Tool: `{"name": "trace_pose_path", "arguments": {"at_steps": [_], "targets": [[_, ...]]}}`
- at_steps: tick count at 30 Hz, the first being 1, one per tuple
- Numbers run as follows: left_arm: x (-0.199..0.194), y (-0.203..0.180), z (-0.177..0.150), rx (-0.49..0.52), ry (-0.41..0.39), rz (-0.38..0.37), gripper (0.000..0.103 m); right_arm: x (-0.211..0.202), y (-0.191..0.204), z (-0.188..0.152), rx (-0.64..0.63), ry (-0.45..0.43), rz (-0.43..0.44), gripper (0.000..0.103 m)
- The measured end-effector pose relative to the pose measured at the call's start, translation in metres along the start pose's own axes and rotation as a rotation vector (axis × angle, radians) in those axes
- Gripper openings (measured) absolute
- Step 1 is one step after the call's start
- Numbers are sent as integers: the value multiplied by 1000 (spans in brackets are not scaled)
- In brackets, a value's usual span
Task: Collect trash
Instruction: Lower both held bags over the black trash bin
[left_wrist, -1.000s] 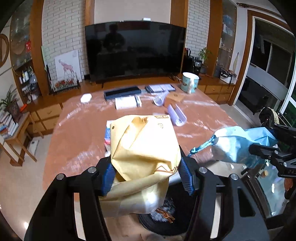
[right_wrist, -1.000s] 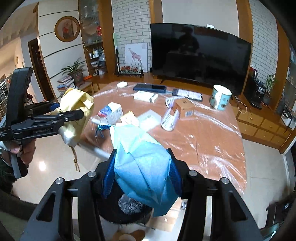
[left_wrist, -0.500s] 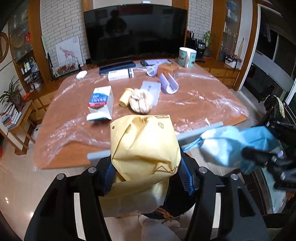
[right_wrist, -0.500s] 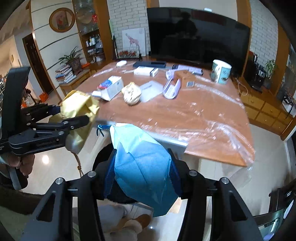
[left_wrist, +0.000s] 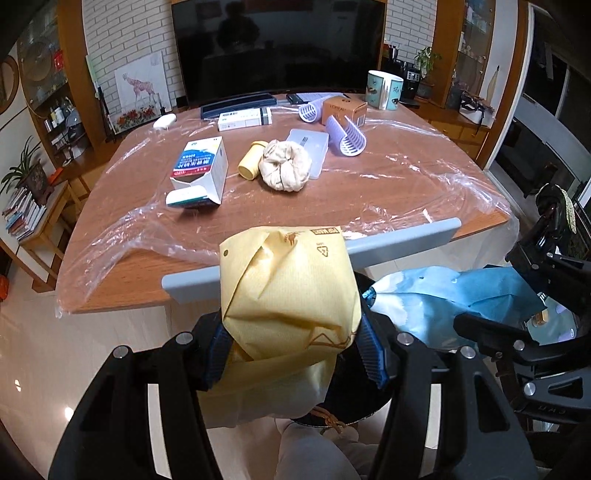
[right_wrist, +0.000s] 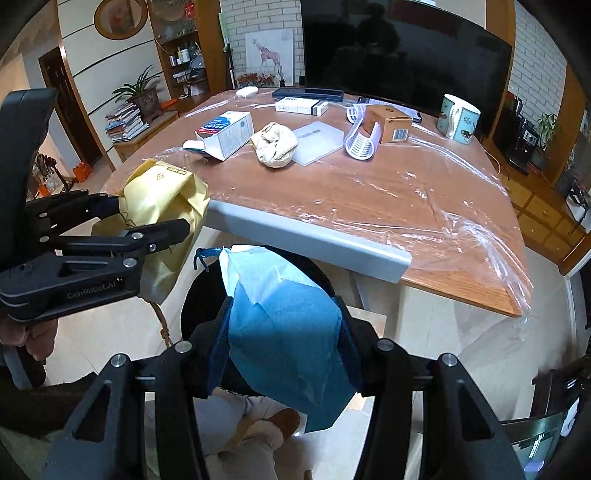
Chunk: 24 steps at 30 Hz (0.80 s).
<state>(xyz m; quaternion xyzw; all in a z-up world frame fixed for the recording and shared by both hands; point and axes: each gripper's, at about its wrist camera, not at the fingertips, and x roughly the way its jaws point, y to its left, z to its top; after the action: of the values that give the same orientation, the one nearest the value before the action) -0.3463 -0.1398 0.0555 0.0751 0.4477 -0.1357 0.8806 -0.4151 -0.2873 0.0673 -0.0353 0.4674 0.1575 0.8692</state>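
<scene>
Below the tabletop (left_wrist: 369, 206) edge, lower centre of both views, a yellow bag (left_wrist: 288, 295) is pinched by the left gripper (left_wrist: 293, 349) jaws and a blue bag (right_wrist: 284, 332) by the right gripper (right_wrist: 282, 349) jaws. Neither is binned yet; the crumpled wad (left_wrist: 284, 165) and opened carton (left_wrist: 201, 170), upper centre, are judged uncollected.

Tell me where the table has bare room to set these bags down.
Bare wood runs along the near edge of the table, between the grey strip and the cloth bundle, and on the right below the mug. The far left, around the open carton, is crowded.
</scene>
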Motion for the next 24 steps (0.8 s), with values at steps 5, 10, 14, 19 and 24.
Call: {"name": "trace_pose_path", "arguments": {"at_steps": [5, 10, 14, 19, 24], "targets": [[7, 0, -3, 1, 19, -1, 59, 7, -3, 0, 36, 14, 21, 51], [15, -4, -6, 11, 43, -2, 59, 19, -1, 2, 46, 34, 27, 51], [20, -6, -8, 18, 61, -2, 59, 27, -1, 1, 65, 50, 48, 51], [27, -8, -11, 25, 84, 0, 59, 35, 0, 2, 79, 63, 51, 51], [37, -10, -14, 26, 112, -8, 59, 39, -3, 4, 90, 68, 44, 51]]}}
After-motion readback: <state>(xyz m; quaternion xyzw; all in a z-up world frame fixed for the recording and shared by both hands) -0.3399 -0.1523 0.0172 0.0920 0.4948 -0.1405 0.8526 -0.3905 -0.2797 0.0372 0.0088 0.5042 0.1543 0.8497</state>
